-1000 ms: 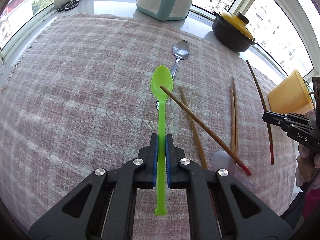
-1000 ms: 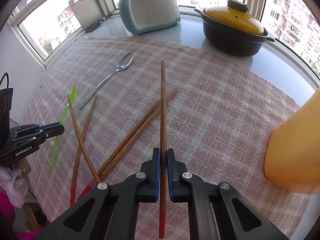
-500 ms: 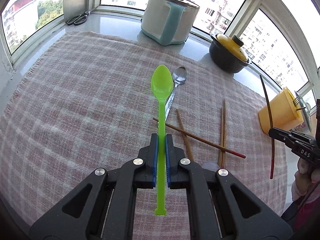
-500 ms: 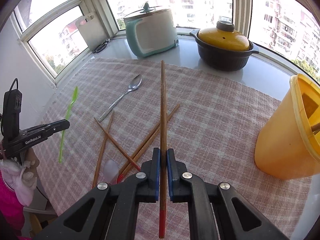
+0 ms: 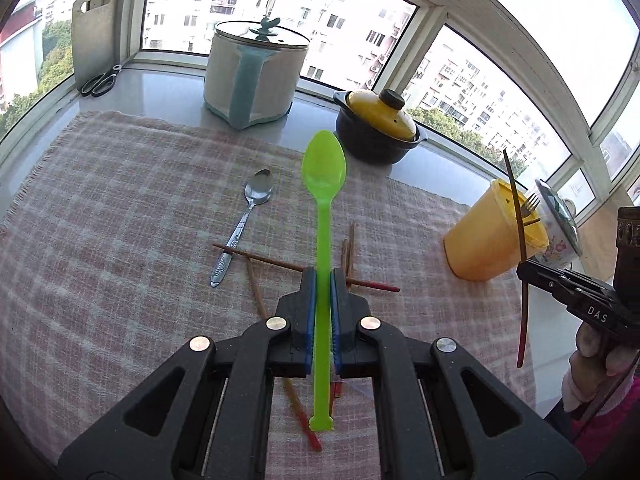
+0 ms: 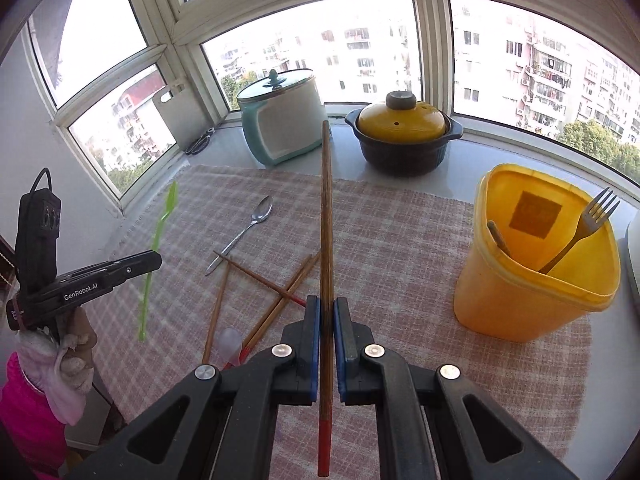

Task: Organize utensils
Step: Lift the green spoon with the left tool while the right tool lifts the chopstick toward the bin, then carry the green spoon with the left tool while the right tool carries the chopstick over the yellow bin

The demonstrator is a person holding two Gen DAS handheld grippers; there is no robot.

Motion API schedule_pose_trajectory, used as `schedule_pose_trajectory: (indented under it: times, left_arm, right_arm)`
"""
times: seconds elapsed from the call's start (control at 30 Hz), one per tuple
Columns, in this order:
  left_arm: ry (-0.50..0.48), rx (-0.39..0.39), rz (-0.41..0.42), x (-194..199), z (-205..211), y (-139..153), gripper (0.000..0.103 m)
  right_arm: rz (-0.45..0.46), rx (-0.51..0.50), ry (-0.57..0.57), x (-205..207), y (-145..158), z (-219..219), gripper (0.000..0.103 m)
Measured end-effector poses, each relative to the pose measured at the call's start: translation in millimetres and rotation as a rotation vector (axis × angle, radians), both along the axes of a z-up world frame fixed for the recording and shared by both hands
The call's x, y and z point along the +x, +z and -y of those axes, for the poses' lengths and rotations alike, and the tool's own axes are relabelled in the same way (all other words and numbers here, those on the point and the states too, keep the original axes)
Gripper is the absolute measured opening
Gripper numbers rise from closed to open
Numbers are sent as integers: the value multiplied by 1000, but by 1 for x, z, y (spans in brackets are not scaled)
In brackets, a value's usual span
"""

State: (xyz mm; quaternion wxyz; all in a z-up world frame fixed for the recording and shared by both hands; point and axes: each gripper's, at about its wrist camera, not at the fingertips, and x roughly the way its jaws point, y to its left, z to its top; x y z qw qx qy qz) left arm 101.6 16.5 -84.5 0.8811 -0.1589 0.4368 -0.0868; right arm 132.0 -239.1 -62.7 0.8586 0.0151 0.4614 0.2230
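Carrying step: left gripper [image 5: 323, 280] clamps a green plastic spoon [image 5: 322, 184], right gripper [image 6: 326, 308] a red-tipped chopstick [image 6: 326, 208]; next, drop both into the yellow holder [image 6: 496, 304], far right.

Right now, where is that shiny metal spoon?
The metal spoon lies on the checked cloth, left of centre in the right wrist view, its handle end touching the loose chopsticks, in front of the teal-and-white pot.

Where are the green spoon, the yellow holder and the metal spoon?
green spoon [image 5: 323, 172]: left wrist view, on its bowl.
yellow holder [image 6: 516, 304]: right wrist view, on its outer wall.
metal spoon [image 5: 259, 191]: left wrist view, on its bowl.
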Motion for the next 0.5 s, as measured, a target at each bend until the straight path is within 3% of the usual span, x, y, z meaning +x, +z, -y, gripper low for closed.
schedule_pose_trajectory:
  times: [0.5]
  left_arm:
    - [-109,-61,95,30,87,41,5]
  right_arm:
    - [93,16,-148,-13,42,89,4]
